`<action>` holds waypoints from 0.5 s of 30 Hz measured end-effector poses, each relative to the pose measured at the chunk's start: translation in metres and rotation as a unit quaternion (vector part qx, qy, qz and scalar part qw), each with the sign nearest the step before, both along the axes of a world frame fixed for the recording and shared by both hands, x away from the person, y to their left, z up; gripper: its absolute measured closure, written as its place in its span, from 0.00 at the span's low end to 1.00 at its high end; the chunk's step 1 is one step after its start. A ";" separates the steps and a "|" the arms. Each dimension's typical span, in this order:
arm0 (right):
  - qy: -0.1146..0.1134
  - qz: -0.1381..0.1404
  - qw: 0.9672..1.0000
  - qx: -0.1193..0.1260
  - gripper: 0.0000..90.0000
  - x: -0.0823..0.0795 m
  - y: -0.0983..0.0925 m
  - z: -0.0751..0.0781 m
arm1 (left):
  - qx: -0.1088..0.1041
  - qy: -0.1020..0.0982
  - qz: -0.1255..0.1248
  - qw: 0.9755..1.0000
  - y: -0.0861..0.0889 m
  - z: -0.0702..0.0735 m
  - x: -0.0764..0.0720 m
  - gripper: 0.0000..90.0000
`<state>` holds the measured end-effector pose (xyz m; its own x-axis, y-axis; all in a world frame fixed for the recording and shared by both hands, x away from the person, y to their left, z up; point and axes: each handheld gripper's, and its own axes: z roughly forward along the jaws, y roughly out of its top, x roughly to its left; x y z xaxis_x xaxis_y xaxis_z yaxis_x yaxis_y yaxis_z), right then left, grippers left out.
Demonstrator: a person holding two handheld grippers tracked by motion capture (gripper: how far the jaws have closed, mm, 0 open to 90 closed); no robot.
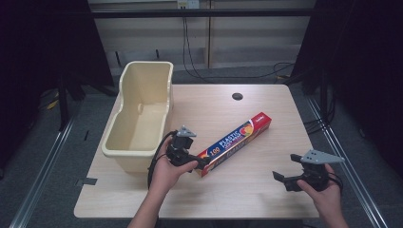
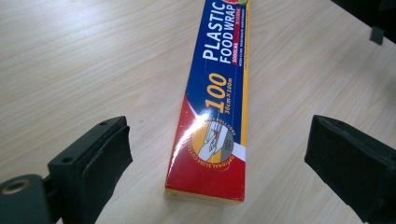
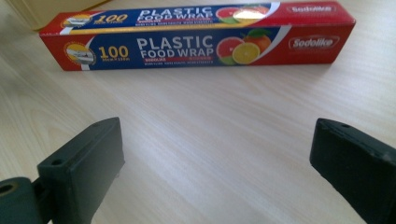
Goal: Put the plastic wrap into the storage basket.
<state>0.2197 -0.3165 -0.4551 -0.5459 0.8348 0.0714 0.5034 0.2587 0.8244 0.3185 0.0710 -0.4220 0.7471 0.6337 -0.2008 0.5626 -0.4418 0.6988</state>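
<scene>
While its jaws stand spread, the left gripper (image 1: pixel 199 164) straddles the near end of the wrap box (image 1: pixel 236 142) without touching it. Well off to the right, the right gripper (image 1: pixel 280 178) gapes wide too, holding nothing. That box lies slantwise mid-table (image 1: pixel 266 194), just right of the tub (image 1: pixel 138 114).

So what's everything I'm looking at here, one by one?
plastic food wrap box: one, red and blue with yellow edge, lying slantwise mid-table
tub: one, cream, empty, at the table's left edge
table: one, pale wood, with a dark round hole near the far edge
cables: several, black, on the floor behind
left gripper: one, black, fingers open either side of the box's near end
right gripper: one, black, fingers open, apart from the box
</scene>
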 end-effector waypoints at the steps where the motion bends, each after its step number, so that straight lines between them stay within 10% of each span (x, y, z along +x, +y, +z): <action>1: 0.006 0.002 1.000 -0.005 0.03 -0.001 -0.003 -0.003 | 0.000 0.003 -0.002 1.000 -0.001 0.000 0.001 0.07; 15: 0.017 0.027 0.999 -0.015 0.04 0.005 -0.010 -0.009 | -0.007 0.013 -0.014 1.000 -0.016 0.004 0.003 0.07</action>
<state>0.2247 -0.3265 -0.4641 -0.5881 0.8061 0.0652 0.5151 0.3113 0.7986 0.3218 0.0552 -0.4181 0.7589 0.6098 -0.2287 0.5680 -0.4479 0.6905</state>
